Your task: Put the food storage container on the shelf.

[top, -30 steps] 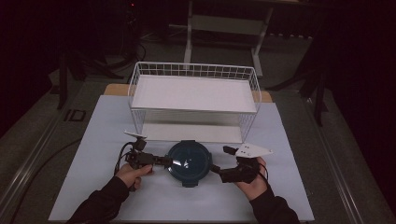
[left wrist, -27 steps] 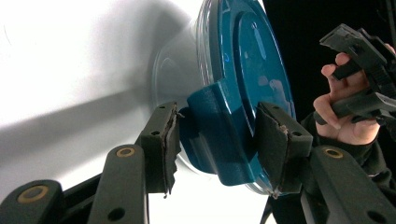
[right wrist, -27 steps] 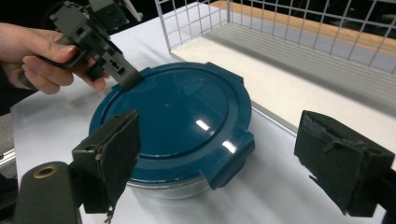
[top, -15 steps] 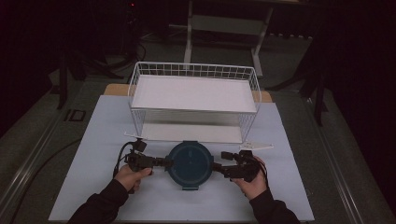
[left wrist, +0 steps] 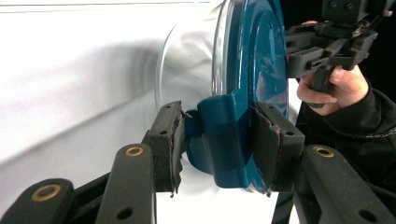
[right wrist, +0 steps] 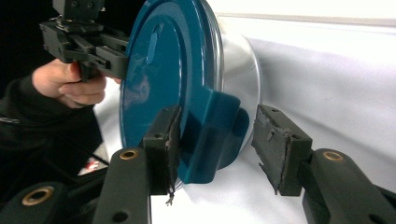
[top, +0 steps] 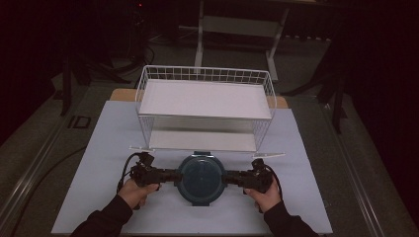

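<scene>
left gripper [left wrist: 219, 140]: pinching the blue lid [top: 199, 179] tab | right gripper [right wrist: 217, 144]: closing around other tab, one pad apart

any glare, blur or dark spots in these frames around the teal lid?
High view: surroundings nearly black, table mat evenly lit, teal lid small but sharp. Left gripper view: window-like glare on the lid, glass rim smeared. Right gripper view: soft sheen on the lid, far hand slightly soft.

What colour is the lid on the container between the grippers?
Dark teal blue. The lid shows best in the right gripper view, over a clear bowl.
</scene>
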A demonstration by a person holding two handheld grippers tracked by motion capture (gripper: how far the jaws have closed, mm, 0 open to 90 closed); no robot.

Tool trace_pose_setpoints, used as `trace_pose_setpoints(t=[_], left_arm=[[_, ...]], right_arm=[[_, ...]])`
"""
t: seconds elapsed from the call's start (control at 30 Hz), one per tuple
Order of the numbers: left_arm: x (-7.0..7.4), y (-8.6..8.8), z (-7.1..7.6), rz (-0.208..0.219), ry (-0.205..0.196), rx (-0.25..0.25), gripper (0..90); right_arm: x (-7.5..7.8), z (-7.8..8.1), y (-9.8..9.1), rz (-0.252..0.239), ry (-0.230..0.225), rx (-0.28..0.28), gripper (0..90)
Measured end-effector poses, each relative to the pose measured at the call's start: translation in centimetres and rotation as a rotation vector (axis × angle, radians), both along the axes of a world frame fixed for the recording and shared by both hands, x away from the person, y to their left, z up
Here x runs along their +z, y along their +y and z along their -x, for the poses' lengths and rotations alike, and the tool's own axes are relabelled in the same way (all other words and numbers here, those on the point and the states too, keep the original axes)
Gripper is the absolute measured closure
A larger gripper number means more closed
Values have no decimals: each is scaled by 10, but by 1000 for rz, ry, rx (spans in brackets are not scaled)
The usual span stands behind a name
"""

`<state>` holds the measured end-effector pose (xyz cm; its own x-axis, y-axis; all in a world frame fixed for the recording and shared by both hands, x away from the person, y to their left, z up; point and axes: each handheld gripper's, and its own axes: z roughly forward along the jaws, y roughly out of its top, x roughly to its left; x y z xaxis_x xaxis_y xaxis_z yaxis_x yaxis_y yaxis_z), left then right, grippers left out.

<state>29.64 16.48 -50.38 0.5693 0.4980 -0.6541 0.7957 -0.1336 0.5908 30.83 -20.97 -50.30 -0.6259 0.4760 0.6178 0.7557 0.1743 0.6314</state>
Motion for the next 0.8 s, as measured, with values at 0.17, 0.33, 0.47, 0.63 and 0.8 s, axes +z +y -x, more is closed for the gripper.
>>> trace_pose_setpoints(t=[0.17, 0.33, 0.47, 0.63, 0.8], left_arm=[[1, 0, 3, -3, -22, -6, 568], [0, -1, 7, 9, -38, 21, 567], [-2, -3, 10, 20, -54, 51, 563], [-1, -4, 11, 4, -43, 71, 554], [3, -5, 16, -20, -31, 69, 559]], right_arm=[[-5, 1, 2, -23, 38, 26, 537], [-7, 2, 1, -39, 48, 17, 543], [-10, 4, 0, -52, 39, -1, 541], [-8, 8, 2, -54, 62, -38, 548], [-7, 8, 3, -69, 71, -37, 563]])
